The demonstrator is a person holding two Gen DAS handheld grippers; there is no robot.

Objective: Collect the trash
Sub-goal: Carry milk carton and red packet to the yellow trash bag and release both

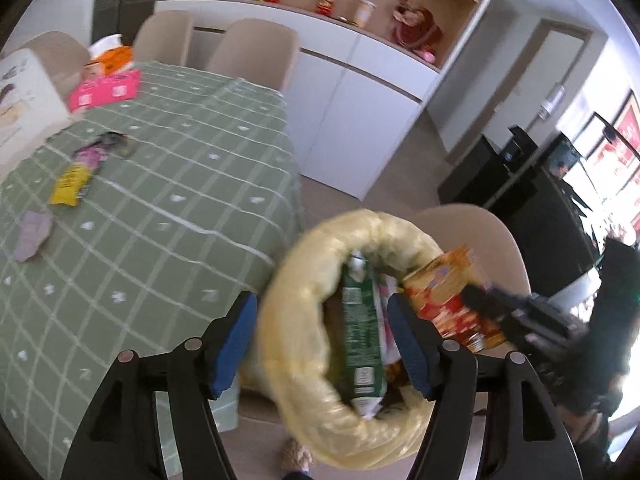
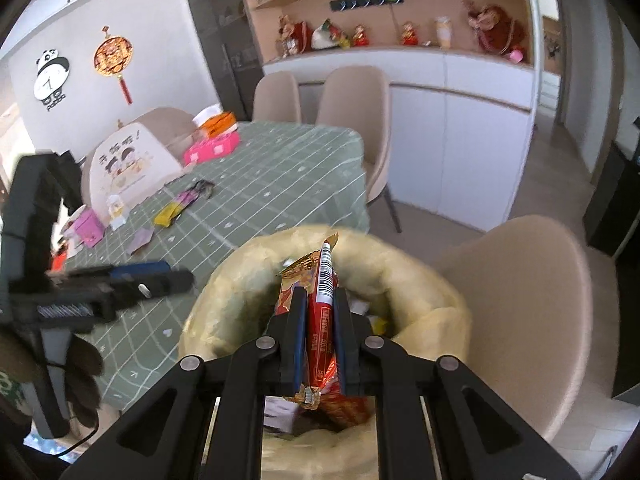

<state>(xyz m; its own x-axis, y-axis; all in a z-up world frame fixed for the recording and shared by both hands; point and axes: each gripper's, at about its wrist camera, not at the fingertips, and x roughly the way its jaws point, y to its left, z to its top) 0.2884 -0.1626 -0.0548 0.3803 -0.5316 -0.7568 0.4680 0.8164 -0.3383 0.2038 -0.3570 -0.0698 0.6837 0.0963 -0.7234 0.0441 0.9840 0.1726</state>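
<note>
Right gripper (image 2: 318, 344) is clamped on a red wrapper (image 2: 322, 320) over the yellow bag (image 1: 304, 320), its bottom hidden; left gripper (image 1: 320, 344) gapes apart, empty, blurred; three wrappers (image 1: 72, 182) lie near the table's (image 1: 180, 184) left edge

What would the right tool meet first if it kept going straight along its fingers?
Most likely the trash already inside the yellow-lined bin: the right tool, shut on the red wrapper, points into its mouth. Depth is unclear, so the far rim could come first.
</note>
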